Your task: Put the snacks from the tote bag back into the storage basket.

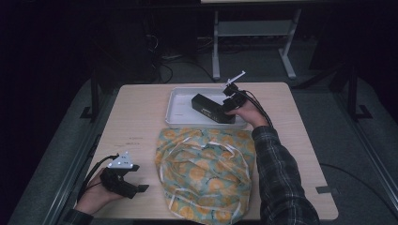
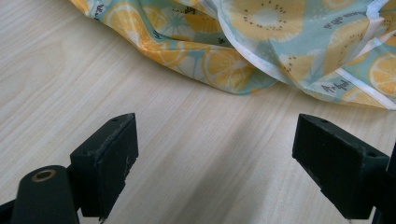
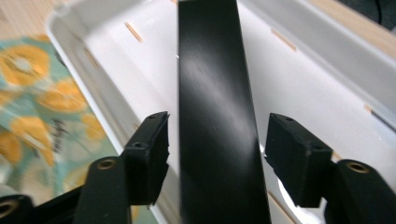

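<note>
A long black box (image 1: 211,108) lies slantwise in a white tray (image 1: 180,105) at the back of the table. My right gripper (image 1: 228,105) is at the box's near right end. In the right gripper view the box (image 3: 215,93) runs up between the jaws of the right gripper (image 3: 217,154), with a narrow gap on each side, so the pads do not press on it. The tray (image 3: 303,84) floor shows on both sides of the box. My left gripper (image 1: 138,188) rests near the front left of the table and is open (image 2: 215,163) over bare wood.
A crumpled cloth (image 1: 206,171) printed with orange slices on pale blue lies in the middle front of the wooden table (image 1: 136,122), between the two hands. Its edge (image 2: 261,42) lies just beyond the left jaws. A table frame and cables stand on the floor behind.
</note>
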{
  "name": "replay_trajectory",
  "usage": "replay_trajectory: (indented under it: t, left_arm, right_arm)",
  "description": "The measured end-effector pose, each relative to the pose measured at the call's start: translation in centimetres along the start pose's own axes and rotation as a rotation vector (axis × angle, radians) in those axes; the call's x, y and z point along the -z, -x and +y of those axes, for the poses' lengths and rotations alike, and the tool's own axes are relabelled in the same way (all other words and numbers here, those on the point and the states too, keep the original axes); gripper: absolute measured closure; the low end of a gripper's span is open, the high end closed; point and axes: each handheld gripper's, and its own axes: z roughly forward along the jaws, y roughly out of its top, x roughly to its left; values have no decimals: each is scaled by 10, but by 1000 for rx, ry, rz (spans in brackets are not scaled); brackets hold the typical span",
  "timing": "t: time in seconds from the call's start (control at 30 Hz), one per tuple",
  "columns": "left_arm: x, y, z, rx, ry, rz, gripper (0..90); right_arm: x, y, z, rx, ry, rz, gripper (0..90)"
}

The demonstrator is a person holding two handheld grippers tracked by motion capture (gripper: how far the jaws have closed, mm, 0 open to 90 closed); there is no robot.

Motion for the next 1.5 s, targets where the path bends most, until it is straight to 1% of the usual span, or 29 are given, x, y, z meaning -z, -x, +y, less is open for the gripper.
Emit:
replay_trajectory:
  t: [0.03, 0.07, 0.1, 0.13, 0.17, 0.2, 0.23, 0.27, 0.33, 0.43, 0.47, 0.53, 0.57, 0.6, 0.7, 0.77, 0.93, 1.03, 1.13, 1.2, 1.23, 1.27, 1.37, 1.4, 1.43, 1.5]
  left_arm:
    - [0, -1, 0, -5, 2, 1, 138]
    - [0, 0, 0, 2, 3, -1, 137]
    - [0, -1, 0, -2, 3, 1, 137]
    - [0, -1, 0, 2, 4, -1, 137]
    - [0, -1, -1, 2, 4, -1, 138]
    - [0, 0, -1, 6, 9, -1, 138]
    - [0, -1, -1, 1, 8, -1, 138]
    - [1, -1, -1, -2, 2, -3, 139]
    - [0, -1, -1, 7, 6, -8, 139]
    - [0, -1, -1, 7, 8, -13, 139]
    - [-1, -1, -1, 10, 11, -14, 139]
    - [-2, -1, -1, 17, 10, -19, 139]
    - [-1, -1, -1, 8, 1, -19, 140]
    - [-2, -2, -1, 0, -5, -15, 140]
    - [-3, -2, -2, 1, -9, -18, 140]
    - [-2, -2, -2, 3, -5, -17, 140]
    - [0, -2, -3, -10, -11, -17, 140]
    - [-1, -1, -3, -1, -1, -16, 140]
    - [0, -1, -2, -13, -6, -17, 140]
    - [-2, 0, -2, 2, -2, -22, 140]
    - [-2, 0, -2, 2, -3, -24, 140]
    - [-2, 0, -2, 2, -5, -24, 140]
    - [-2, 0, -2, -10, -12, -24, 140]
    - [-3, 1, -1, -6, -6, -24, 140]
    - [-2, 0, -1, -17, -8, -22, 140]
    - [-2, 1, -1, -14, -12, -24, 140]
  right_arm:
    - [2, -1, 4, 1, 3, -1, 413]
    - [3, -3, 8, 0, 12, -15, 446]
    - [5, -3, 12, -7, 18, -13, 456]
    - [5, -2, 15, -18, 6, -17, 483]
    - [4, -2, 20, -13, -2, -32, 534]
    - [4, -2, 22, -13, 1, -39, 611]
    - [4, -2, 25, -26, -6, -42, 663]
    - [2, -2, 27, -25, -13, -52, 716]
    - [-1, -1, 32, -26, -22, -61, 795]
    - [-7, 3, 36, -43, -20, -68, 891]
    - [-9, 5, 37, -41, -24, -79, 895]
    - [-12, 9, 37, -37, -31, -82, 896]
    - [-15, 11, 38, -40, -38, -101, 896]
    - [-15, 12, 38, -45, -40, -100, 896]
    - [-20, 18, 38, -55, -43, -118, 897]
    - [-23, 19, 37, -68, -55, -125, 897]
    - [-32, 20, 35, -62, -79, -142, 897]
    - [-36, 18, 35, -72, -93, -139, 896]
    - [-40, 16, 35, -52, -106, -132, 897]
    - [-42, 14, 34, -43, -113, -125, 896]
    - [-42, 13, 34, -49, -116, -119, 897]
    - [-42, 12, 33, -38, -118, -111, 896]
    - [-42, 11, 31, -34, -122, -100, 896]
    - [-42, 10, 30, -35, -127, -98, 897]
    - [-42, 10, 28, -31, -124, -91, 897]
    - [-40, 9, 27, -28, -123, -88, 897]
